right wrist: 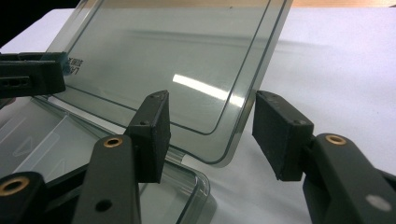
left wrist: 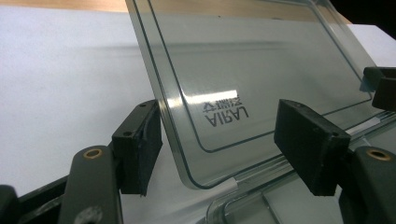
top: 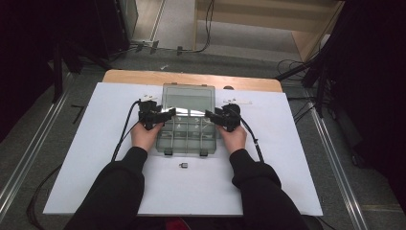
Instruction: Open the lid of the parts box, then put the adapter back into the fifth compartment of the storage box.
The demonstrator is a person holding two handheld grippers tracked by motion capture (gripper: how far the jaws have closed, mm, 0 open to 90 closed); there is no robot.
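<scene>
- Clear, grey-tinted plastic compartment box [top: 187, 136] sits mid-table on white sheet [top: 86, 143], long axis running left-right; two black latches on near edge face the person.
- Transparent hinged lid [top: 187, 98] is raised, tilted back, away from the person; hinge along far side. Printed lettering on lid [left wrist: 227, 113] reads upside-down in left gripper view.
- Left gripper [top: 155, 114] at lid's left edge: jaws apart, lid edge between them, inner pad [left wrist: 142, 144] just beside edge; contact unclear.
- Right gripper [top: 218, 116] at lid's right edge: jaws apart, lid corner [right wrist: 229, 140] between, pads not pressing.
- Small dark part [top: 184, 166] on sheet, near side of box, apart.
</scene>
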